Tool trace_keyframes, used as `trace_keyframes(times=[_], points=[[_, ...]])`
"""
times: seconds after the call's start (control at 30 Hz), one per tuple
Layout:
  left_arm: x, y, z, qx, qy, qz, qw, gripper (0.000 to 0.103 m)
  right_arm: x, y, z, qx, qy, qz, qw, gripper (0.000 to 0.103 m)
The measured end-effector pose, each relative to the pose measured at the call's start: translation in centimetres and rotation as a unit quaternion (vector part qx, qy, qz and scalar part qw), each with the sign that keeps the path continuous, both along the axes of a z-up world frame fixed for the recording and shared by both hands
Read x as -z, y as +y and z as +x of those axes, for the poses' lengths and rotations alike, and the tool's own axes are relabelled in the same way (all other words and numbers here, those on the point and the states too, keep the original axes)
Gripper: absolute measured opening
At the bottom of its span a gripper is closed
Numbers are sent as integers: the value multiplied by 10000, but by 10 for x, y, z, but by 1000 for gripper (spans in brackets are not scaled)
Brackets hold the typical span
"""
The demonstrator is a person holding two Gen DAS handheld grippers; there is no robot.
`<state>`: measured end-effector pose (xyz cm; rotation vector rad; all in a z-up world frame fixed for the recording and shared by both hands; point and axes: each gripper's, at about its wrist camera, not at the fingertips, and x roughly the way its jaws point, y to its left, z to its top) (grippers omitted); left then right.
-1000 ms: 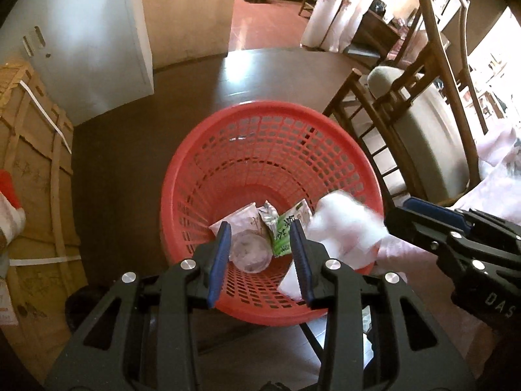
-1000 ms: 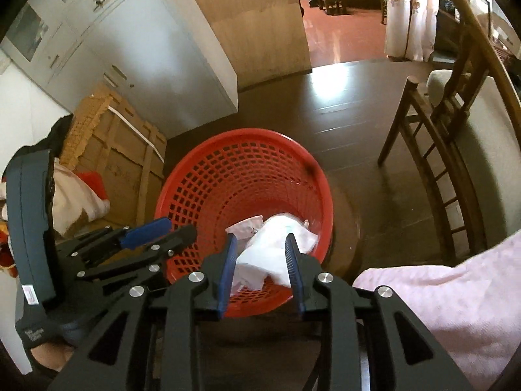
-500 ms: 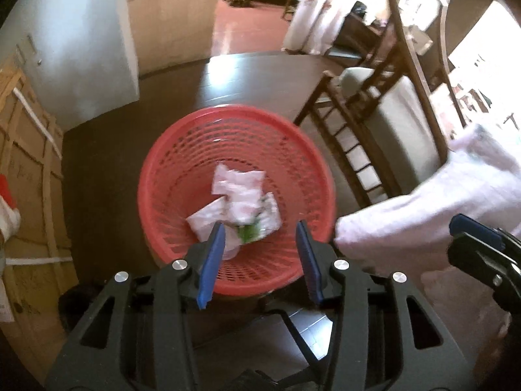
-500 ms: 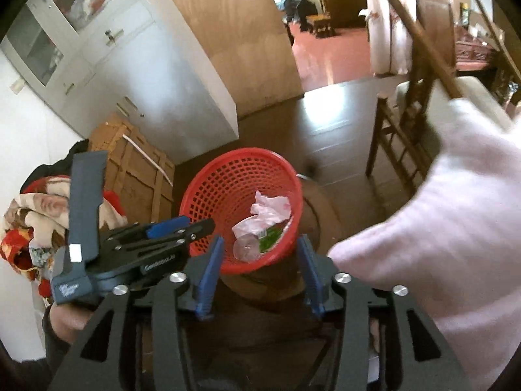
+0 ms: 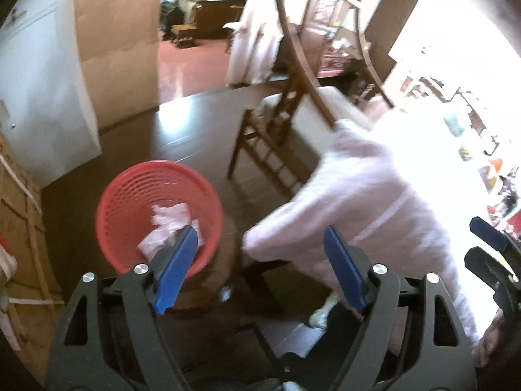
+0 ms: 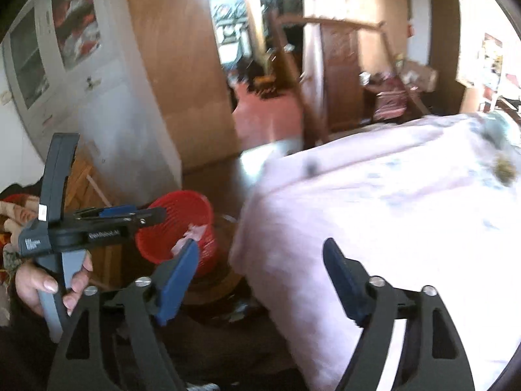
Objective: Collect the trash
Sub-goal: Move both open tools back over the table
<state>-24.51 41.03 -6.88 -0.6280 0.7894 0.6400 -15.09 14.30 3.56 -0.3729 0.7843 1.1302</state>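
The red mesh basket [image 5: 130, 208] stands on the dark floor, small and low in both views, also as the red basket [image 6: 169, 215]. Crumpled white paper and wrappers [image 5: 169, 224] lie inside it. My left gripper [image 5: 260, 272] hangs well above and behind the basket, its jaws opening with nothing between them. My right gripper [image 6: 260, 282] is higher still, its jaws opening too, over the edge of a pink tablecloth [image 6: 374, 228] and holding nothing. A hand [image 6: 35, 285] holds the left gripper's handle.
A wooden chair [image 5: 280, 130] with a pale cushion stands right of the basket. The cloth-covered table [image 5: 384, 202] fills the right side. A strapped cardboard box [image 5: 19, 228] and a white cabinet [image 6: 81, 97] are at the left. Small dark bits [image 6: 503, 169] lie on the cloth.
Both grippers let go of their trash, which now lies in the basket. They rose and drew back towards the table, and their jaws spread wide.
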Motion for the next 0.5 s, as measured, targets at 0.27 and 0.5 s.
trace_keyframes(times=[0.27,0.5], points=[[-43,-70,58,961,-290,378,9942,85,-13,-114,51,1196,-32,172,9927,90],[-52,-134,119,1877,-269,365,9812,86,-3,-196,77,2067,-4,216,9782,92]])
